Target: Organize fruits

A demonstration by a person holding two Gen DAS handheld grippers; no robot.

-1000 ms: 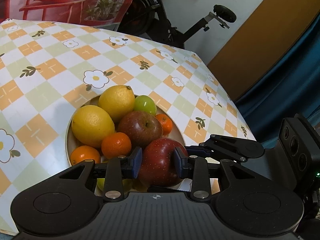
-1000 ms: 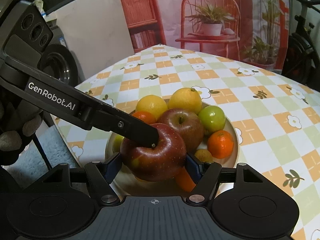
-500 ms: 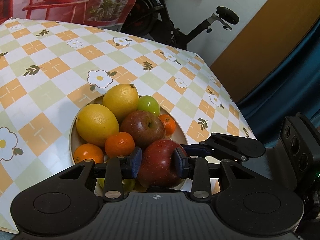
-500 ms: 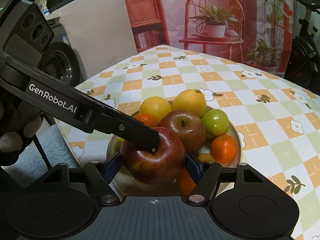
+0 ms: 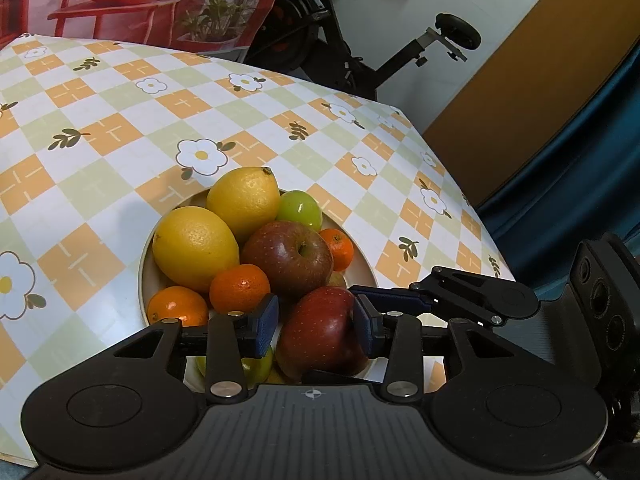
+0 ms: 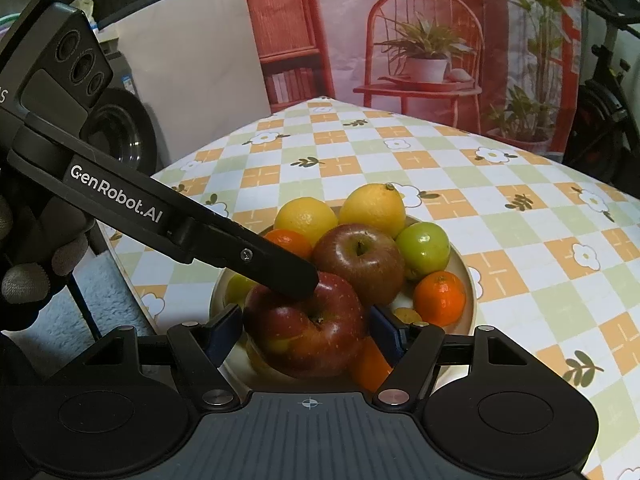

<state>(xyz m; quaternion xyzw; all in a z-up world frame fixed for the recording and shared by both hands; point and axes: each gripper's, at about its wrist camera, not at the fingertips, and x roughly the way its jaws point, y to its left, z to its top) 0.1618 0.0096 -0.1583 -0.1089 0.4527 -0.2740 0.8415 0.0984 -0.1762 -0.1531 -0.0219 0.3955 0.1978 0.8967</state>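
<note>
A red apple (image 5: 320,336) sits at the near edge of a cream plate (image 5: 370,276) piled with fruit. My left gripper (image 5: 314,320) straddles it and its jaws are opening: the left pad (image 5: 264,328) stands clear of the skin, while the right pad still touches it. My right gripper (image 6: 306,328) is shut on the same apple (image 6: 308,332) from the other side, both blue pads against it. One left finger (image 6: 276,272) lies across the apple's top in the right wrist view. The plate also holds a second apple (image 5: 288,258), two lemons (image 5: 196,248), a green fruit (image 5: 300,210) and several tangerines (image 5: 240,288).
The plate stands near the front corner of a table with a checked flower cloth (image 5: 100,140). An exercise bike (image 5: 360,48) stands behind the table's far edge and a blue curtain (image 5: 580,160) hangs at the right. A gloved hand (image 6: 28,276) holds the left gripper.
The left gripper's jaws have widened and its left pad has come off the red apple. The right gripper's grip on the apple looks unchanged, and neither hand has shifted noticeably.
</note>
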